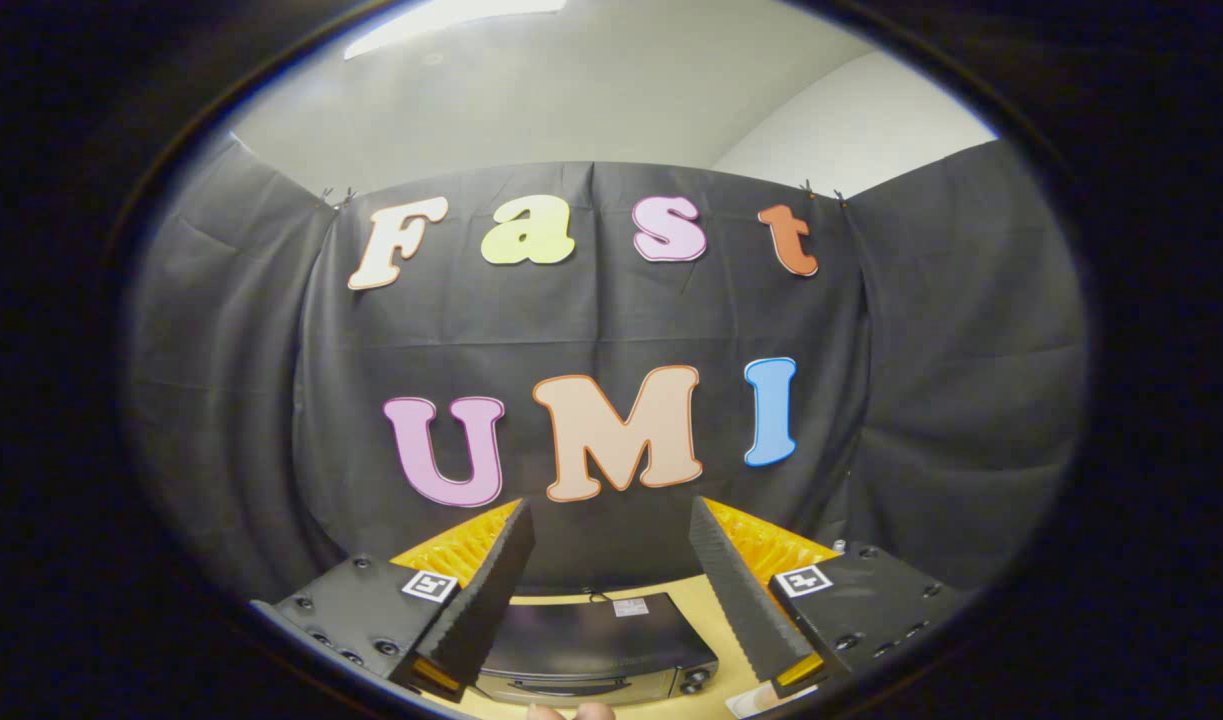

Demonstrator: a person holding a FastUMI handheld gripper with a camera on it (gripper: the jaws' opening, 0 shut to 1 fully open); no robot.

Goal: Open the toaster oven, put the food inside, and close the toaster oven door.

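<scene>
My gripper (611, 525) is held high and stands open, its two black ribbed fingers (496, 580) wide apart with nothing between them. Far below, seen through the gap between the fingers, is the black toaster oven (596, 645) on a light wooden table (706, 600). I look down on its dark top; a silver front strip with knobs shows at its near edge. Whether its door is open or closed cannot be told from here. A small bit of something pale (571, 711) shows just in front of the oven; what it is cannot be told.
The black cloth wall (591, 320) of the booth hangs straight ahead and curves round both sides. A white paper or card (761, 700) lies on the table right of the oven, under the right finger.
</scene>
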